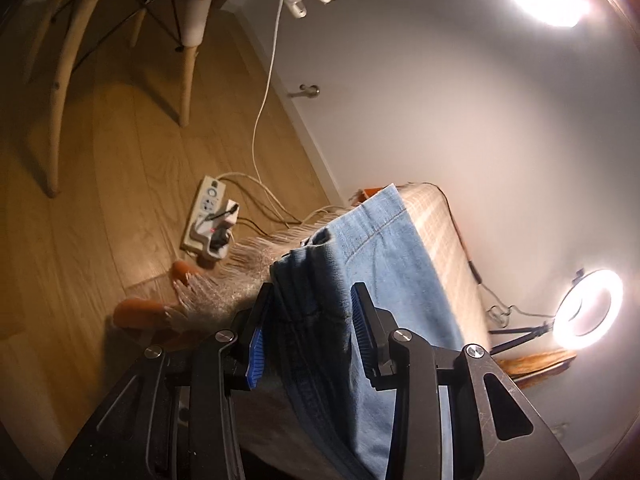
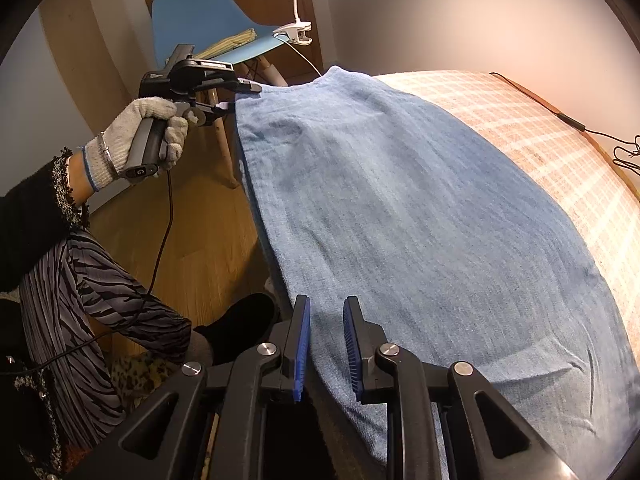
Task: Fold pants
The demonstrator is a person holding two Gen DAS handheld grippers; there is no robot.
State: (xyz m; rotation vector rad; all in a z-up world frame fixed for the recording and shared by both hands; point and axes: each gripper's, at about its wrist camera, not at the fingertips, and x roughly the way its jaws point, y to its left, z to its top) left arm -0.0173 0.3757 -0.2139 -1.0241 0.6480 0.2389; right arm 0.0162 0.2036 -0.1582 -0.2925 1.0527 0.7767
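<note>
One pair of blue denim pants point(image 2: 420, 216) lies spread over the checked cloth point(image 2: 532, 128) on the tabletop, filling mid-frame. No readable writing on them. Left tongs point(image 1: 312, 300) clench a bunched edge. Right tongs point(image 2: 326, 320) straddle the near hem; grip unclear. One blue chair point(image 2: 200, 20), upper left; one power strip point(image 1: 208, 216); two lit lamps.

The left gripper point(image 2: 236, 96) is black with a grey handle and a thin black cable below it. The left hand point(image 2: 140, 136) on that handle wears a grey knit glove with a blue cuff line, next a black trimmed sleeve point(image 2: 36, 216). Silver screws and blue ribbed pads point(image 2: 302, 344) mark the jaws.
</note>
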